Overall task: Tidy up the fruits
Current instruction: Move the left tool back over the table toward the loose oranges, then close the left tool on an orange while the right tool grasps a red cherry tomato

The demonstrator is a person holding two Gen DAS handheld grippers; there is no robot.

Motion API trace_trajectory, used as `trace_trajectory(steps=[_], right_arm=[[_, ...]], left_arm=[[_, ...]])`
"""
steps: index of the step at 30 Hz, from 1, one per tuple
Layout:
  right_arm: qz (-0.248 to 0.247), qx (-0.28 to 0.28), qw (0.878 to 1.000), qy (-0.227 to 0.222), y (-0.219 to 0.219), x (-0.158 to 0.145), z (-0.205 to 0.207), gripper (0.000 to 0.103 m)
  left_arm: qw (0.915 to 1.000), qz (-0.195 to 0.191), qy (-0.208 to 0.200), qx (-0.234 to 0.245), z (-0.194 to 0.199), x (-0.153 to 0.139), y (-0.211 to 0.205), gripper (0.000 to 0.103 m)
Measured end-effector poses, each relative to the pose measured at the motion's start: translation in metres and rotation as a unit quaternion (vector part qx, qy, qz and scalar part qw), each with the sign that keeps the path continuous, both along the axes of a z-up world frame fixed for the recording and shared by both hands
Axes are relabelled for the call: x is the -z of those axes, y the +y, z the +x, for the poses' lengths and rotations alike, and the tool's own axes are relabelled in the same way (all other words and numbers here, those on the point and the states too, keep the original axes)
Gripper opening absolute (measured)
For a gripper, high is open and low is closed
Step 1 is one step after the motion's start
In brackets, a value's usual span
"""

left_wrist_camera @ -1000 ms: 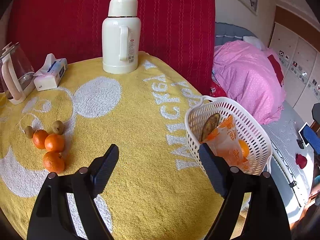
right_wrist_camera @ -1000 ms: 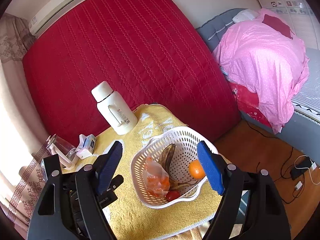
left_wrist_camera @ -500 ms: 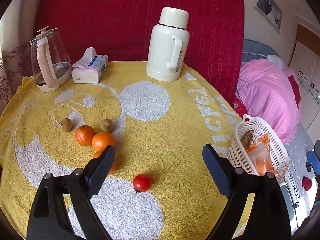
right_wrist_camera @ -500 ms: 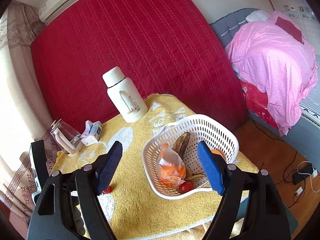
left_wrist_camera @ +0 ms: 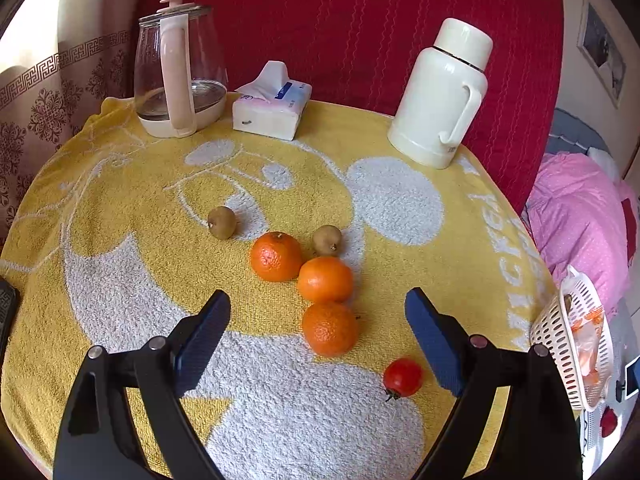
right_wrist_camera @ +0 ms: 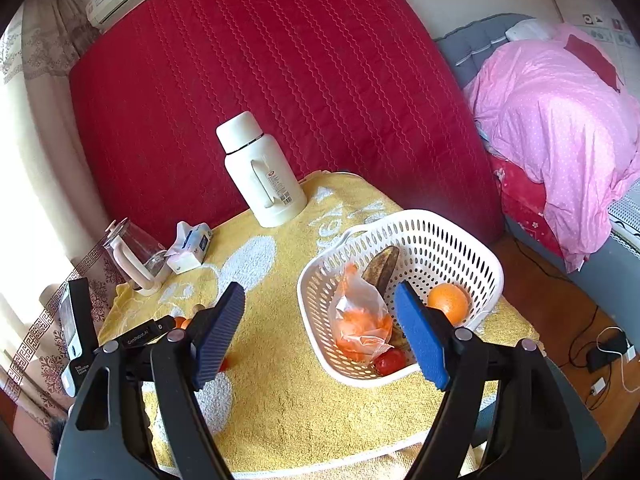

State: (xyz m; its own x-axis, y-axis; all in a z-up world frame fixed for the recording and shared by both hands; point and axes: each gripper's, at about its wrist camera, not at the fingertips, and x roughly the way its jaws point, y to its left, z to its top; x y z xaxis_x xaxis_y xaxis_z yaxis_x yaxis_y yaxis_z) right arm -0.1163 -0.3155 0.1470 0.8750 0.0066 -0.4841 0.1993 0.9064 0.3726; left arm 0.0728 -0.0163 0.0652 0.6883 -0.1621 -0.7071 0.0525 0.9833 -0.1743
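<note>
- The left gripper (left_wrist_camera: 318, 322) is being held above the yellow towel (left_wrist_camera: 120, 208) with its jaws standing wide, and nothing is being gripped between them.
- Three oranges are being seen on the towel in front of it: the nearest orange (left_wrist_camera: 330, 328) is lying between the two blue pads (left_wrist_camera: 202, 340), the middle orange (left_wrist_camera: 325, 279) is touching it, and the far orange (left_wrist_camera: 276, 256) is lying just beside the middle one.
- A small tomato (left_wrist_camera: 403, 377) is lying close to the right pad, apart from the oranges.
- Two kiwis are lying behind the oranges: the left kiwi (left_wrist_camera: 222, 222) alone, the right kiwi (left_wrist_camera: 327, 240) just beside the far and middle oranges.
- The right gripper (right_wrist_camera: 320, 330) is being held near the white basket (right_wrist_camera: 472, 248), also with its jaws wide, and nothing is being held in it.
- In the basket, a banana (right_wrist_camera: 382, 266), a plastic bag (right_wrist_camera: 360, 320) with orange contents, another orange (right_wrist_camera: 448, 304) and another tomato (right_wrist_camera: 390, 361) are lying.
- The basket is standing at the edge of the towel, well apart from the loose fruits.
- A glass kettle (left_wrist_camera: 178, 76), a tissue box (left_wrist_camera: 272, 108) and a white thermos (left_wrist_camera: 444, 96) are standing at the back of the table.
</note>
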Motion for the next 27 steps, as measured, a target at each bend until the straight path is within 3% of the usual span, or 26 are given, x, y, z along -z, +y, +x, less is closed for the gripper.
trace_trajectory(steps=[15, 27], right_arm=[[-0.039, -0.039, 0.998, 0.023, 0.031, 0.015, 0.012, 0.079], [-0.065, -0.092, 0.992, 0.058, 0.064, 0.038, 0.024, 0.079]], left_arm=[[0.9993, 0.019, 0.031, -0.001, 0.011, 0.037, -0.002, 0.088], [0.9985, 0.018, 0.031, 0.041, 0.011, 0.047, -0.012, 0.058]])
